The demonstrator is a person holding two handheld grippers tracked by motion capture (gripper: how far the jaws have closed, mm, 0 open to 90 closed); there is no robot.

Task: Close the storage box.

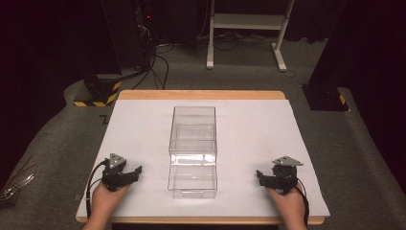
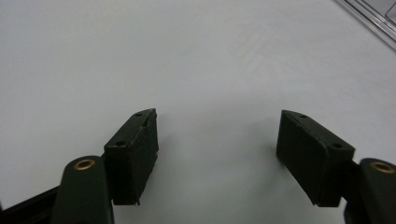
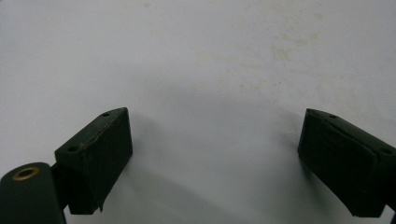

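Near the front edge of the counter, both hands are resting, each holding its tongs low over the white surface. Left tongs are sitting toward the front-left corner, jaws parted with nothing between them; right tongs are sitting toward the front-right corner, likewise released and empty. Between them, on the centre line, a clear plastic drawer box is standing, its drawer pulled out toward the front edge and apparently empty. Neither tool is touching the box. Judging by this, work is sitting at a start or pause, before any contact. Next move is probably calling for one tongs to travel inward to the drawer front and push it squarely back, the other bracing the housing behind.
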